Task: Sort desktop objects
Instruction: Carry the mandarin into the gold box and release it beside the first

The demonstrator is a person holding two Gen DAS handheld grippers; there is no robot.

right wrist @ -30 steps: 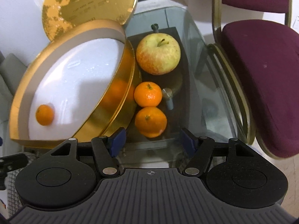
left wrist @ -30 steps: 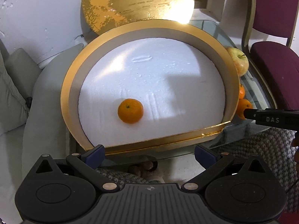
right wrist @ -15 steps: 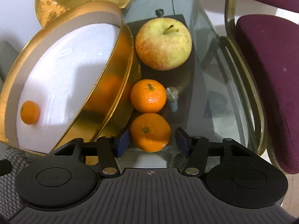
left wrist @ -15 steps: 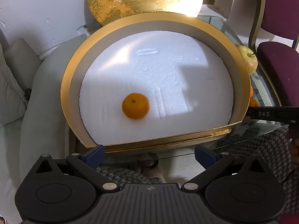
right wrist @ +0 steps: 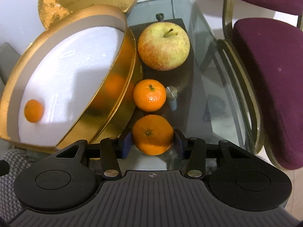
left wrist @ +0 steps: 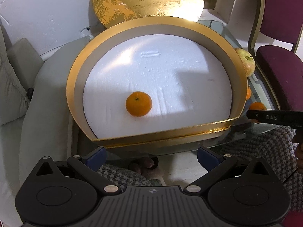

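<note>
While the left hand-held gripper [left wrist: 150, 156] gapes empty, the right hand-held gripper [right wrist: 152, 141] brackets the nearest orange [right wrist: 152, 134] beside the box wall [right wrist: 115, 102].

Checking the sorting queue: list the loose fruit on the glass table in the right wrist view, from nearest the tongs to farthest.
Near orange, sitting between the right tongs → middle orange → apple.

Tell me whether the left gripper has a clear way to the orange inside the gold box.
Probably yes: the left gripper is open, and the orange lies alone on white foam; only the gold box front wall must be cleared.
</note>
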